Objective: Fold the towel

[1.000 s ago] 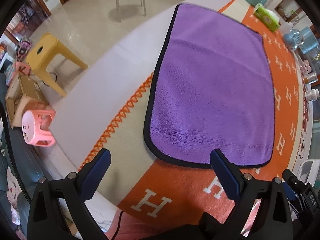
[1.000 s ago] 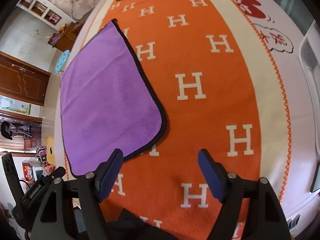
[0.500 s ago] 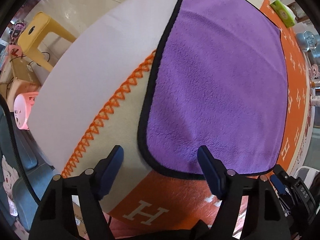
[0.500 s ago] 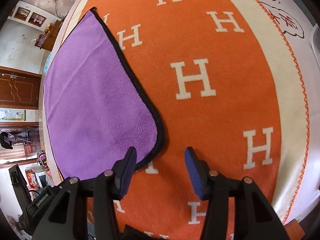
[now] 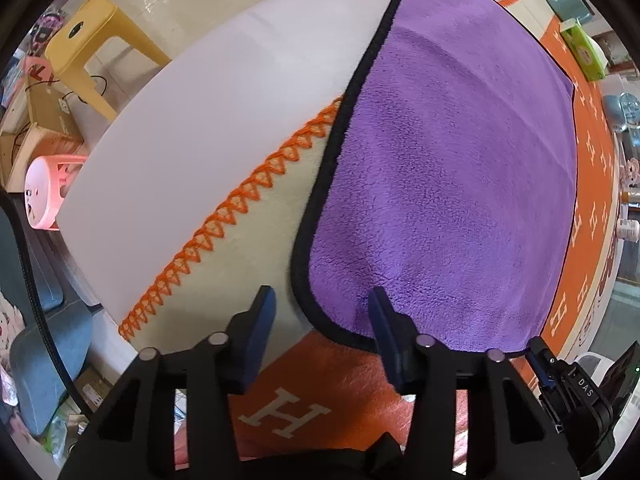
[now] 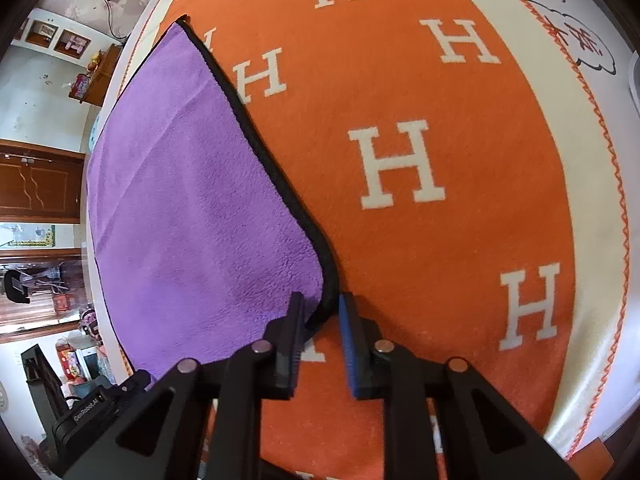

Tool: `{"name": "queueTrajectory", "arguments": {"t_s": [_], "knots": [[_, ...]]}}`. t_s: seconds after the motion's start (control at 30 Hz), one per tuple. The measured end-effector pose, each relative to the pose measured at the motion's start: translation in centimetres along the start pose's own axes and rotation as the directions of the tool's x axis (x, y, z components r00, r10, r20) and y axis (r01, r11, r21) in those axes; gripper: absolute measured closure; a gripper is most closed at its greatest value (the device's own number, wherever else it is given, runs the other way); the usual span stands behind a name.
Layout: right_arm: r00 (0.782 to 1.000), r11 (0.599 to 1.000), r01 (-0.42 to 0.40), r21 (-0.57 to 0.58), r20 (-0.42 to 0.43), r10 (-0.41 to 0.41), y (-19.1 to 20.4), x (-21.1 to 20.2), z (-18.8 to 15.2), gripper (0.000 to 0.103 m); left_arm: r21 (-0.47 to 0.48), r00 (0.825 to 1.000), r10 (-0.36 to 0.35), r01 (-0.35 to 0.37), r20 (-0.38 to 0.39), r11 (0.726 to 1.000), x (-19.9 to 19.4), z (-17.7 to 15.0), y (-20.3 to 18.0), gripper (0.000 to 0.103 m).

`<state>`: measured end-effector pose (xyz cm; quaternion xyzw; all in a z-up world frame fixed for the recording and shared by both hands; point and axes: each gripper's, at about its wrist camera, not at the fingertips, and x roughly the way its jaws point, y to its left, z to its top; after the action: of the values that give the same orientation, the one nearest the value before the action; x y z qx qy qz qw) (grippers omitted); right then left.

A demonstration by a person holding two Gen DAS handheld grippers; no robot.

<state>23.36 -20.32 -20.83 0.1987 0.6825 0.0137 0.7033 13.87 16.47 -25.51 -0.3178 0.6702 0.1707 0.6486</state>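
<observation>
A purple towel (image 5: pixel 448 184) with a black hem lies flat on the orange H-patterned cloth (image 5: pixel 288 416); it also shows in the right wrist view (image 6: pixel 192 216). My left gripper (image 5: pixel 320 308) is open and straddles the towel's near left corner, low over it. My right gripper (image 6: pixel 322 308) is open with a narrow gap, and the towel's near right corner sits between its fingers (image 6: pixel 294 332). Whether that corner is pinched cannot be told.
The table edge (image 5: pixel 120 264) runs close on the left, with yellow (image 5: pixel 92 36) and pink (image 5: pixel 48 188) stools on the floor below. A green tissue box (image 5: pixel 584 48) and small items stand at the far right. The orange cloth (image 6: pixel 440 160) stretches right of the towel.
Both grippers have moved down and forward to the towel's near corners. Both have narrowed their jaws, the right one much more, now around the corner hem.
</observation>
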Motion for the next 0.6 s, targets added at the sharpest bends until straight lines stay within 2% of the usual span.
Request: {"name": "queueTrajectory", "arguments": {"t_s": [0.23,0.6], "knots": [[1.000,1.000,-0.012,0.018,0.005,0.012,-0.4,0.0,-0.1,0.093,-0.054,0.999,-0.052,0.051,-0.014,0.997,-0.2,-0.5,0.9,0.084],[1.000,1.000,-0.020,0.011,0.015,0.020,-0.7,-0.4,-0.1,0.096,-0.109,0.994,-0.110,0.108,-0.012,0.988,-0.8,-0.7,3.8,0.095]]}}
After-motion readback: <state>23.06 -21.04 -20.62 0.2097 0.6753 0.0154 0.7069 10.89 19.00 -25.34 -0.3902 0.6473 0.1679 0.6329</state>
